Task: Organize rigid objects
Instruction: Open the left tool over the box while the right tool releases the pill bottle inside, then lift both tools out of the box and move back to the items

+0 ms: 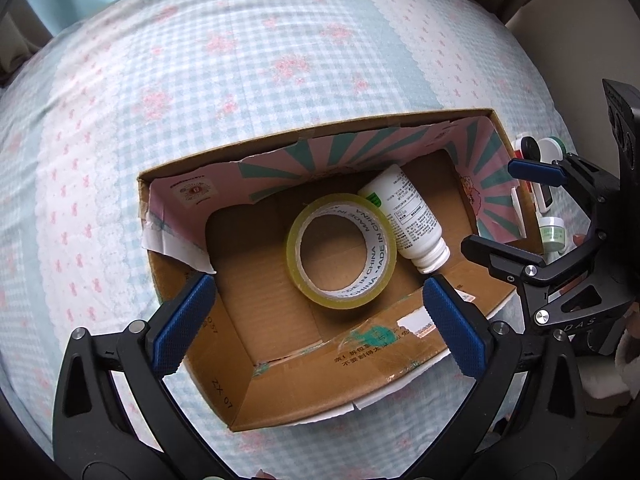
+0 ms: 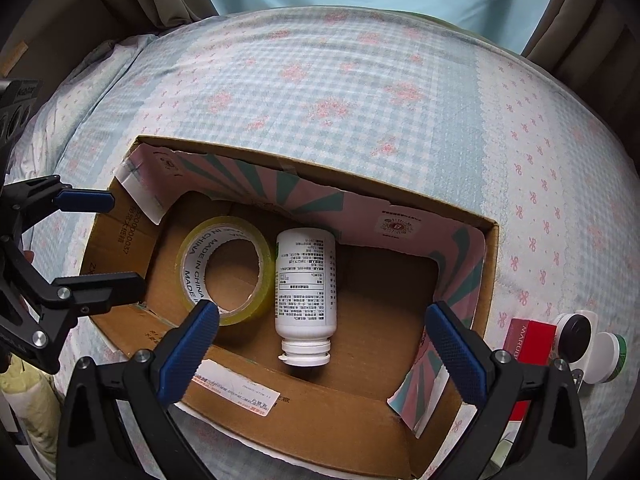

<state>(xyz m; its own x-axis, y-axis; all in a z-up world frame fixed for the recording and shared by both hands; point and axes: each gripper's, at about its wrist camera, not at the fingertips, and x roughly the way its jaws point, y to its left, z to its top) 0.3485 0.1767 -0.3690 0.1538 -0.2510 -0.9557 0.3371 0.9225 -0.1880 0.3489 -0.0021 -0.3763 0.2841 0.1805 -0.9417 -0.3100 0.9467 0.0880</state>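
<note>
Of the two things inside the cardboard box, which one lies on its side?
The white bottle lies on its side, its cap towards the near wall. The tape roll beside it lies flat, its hole facing up.

The small print on the white bottle [image 2: 306, 280] is too fine to read. Beside the box, the red carton [image 2: 528, 340] and white jars [image 2: 600, 356] sit partly behind the right gripper's finger (labels unreadable) — the carton's lower part is hidden.

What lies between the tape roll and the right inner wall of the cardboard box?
The white bottle lies on its side there, beside the tape roll. Past it, bare floor reaches the cardboard box wall. The right wrist view shows this best.
</note>
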